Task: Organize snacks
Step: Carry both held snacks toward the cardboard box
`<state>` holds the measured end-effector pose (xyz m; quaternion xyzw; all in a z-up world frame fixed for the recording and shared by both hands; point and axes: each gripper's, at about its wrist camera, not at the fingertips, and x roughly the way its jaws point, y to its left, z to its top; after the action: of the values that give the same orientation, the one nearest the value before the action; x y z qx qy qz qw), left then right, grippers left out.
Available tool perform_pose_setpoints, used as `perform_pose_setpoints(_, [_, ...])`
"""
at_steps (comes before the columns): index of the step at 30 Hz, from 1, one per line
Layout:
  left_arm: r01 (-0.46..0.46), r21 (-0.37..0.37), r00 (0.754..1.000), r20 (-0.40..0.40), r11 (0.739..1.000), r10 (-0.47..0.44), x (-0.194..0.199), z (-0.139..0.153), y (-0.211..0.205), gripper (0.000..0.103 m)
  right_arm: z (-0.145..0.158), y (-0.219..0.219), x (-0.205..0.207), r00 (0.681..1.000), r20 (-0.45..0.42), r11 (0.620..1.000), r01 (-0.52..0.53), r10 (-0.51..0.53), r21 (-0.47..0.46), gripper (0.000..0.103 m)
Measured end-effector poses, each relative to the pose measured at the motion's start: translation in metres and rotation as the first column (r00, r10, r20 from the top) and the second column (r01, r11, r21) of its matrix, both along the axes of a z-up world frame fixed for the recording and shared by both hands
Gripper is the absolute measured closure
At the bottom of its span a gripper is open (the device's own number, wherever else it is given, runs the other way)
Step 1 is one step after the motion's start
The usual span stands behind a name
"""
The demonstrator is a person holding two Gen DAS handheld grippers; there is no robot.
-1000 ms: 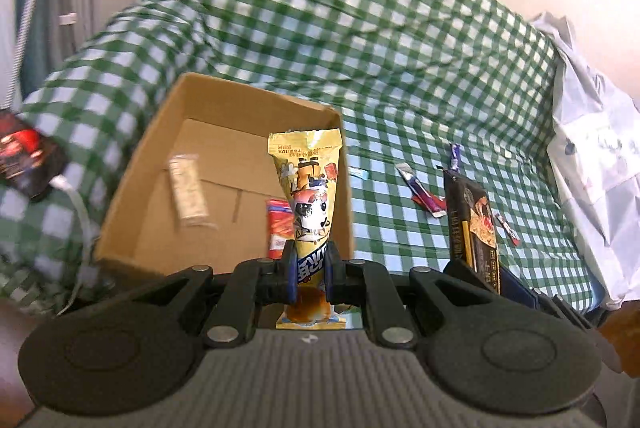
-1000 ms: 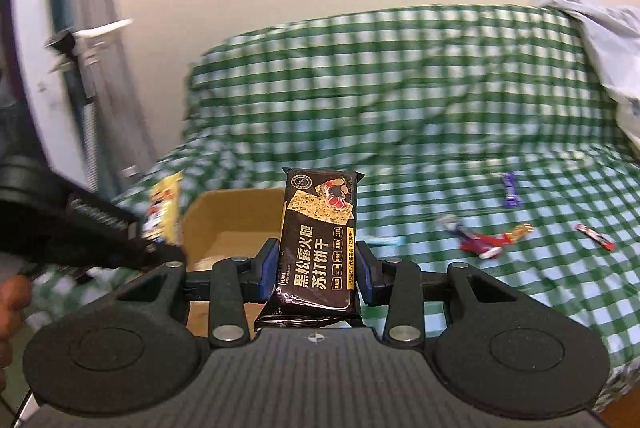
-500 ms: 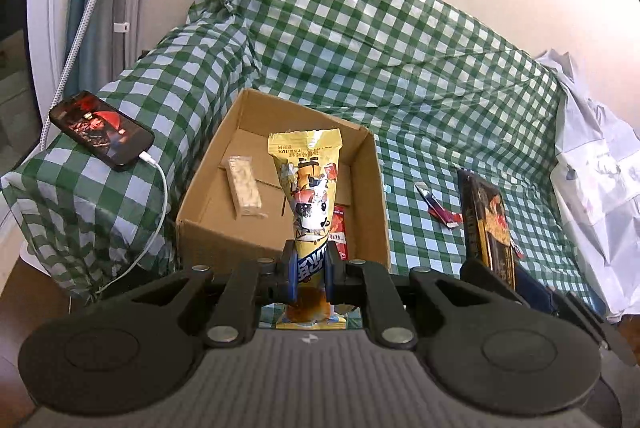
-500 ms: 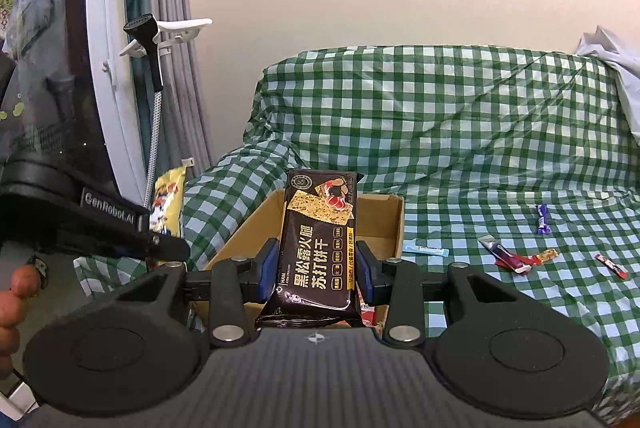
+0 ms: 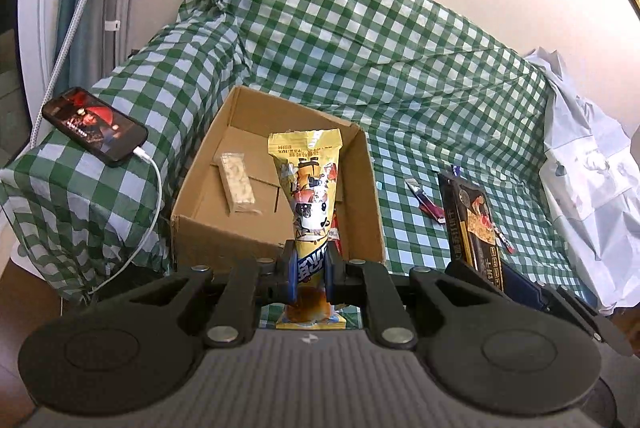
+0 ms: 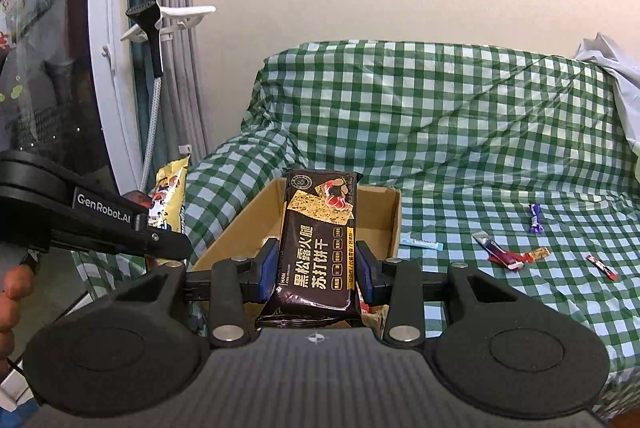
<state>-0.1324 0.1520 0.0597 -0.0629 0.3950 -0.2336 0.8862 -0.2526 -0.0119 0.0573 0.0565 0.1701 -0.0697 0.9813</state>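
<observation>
My left gripper (image 5: 308,270) is shut on a yellow snack packet (image 5: 310,188), held upright above the near edge of an open cardboard box (image 5: 192,204). The box holds a pale wrapped bar (image 5: 237,182) and a red packet (image 5: 335,228). My right gripper (image 6: 318,268) is shut on a black cracker packet (image 6: 320,236), in front of the same box (image 6: 394,212). The black packet also shows in the left wrist view (image 5: 474,224), to the right of the box. The left gripper with its yellow packet (image 6: 168,200) shows at the left of the right wrist view.
The box sits on a sofa under green checked cloth (image 5: 400,40). Several small wrapped snacks lie on the seat: a purple candy (image 6: 535,218), a blue stick (image 6: 420,242), red and purple sachets (image 6: 502,254). A charging phone (image 5: 94,124) lies on the armrest. A white plastic bag (image 5: 588,188) lies at the right.
Both grippers have drawn back and up from the box, each still holding its packet. The box and sofa look smaller and further off; the phone has come into view.
</observation>
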Motion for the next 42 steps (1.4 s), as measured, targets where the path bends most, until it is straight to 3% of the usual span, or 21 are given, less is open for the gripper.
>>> perform_pose_setpoints(22, [-0.027, 0.018, 0.995, -0.095, 0.999, 0.029, 0.039, -0.037, 0.002, 0.089, -0.018, -0.001, 0.035, 0.993, -0.121, 1.000, -0.003, 0.003, 0.004, 0.062])
perform_pose_setpoints(42, [-0.039, 0.019, 0.991, -0.127, 0.999, 0.041, 0.066, -0.049, -0.005, 0.089, -0.029, -0.003, 0.065, 0.985, -0.172, 1.000, 0.012, -0.011, 0.006, 0.062])
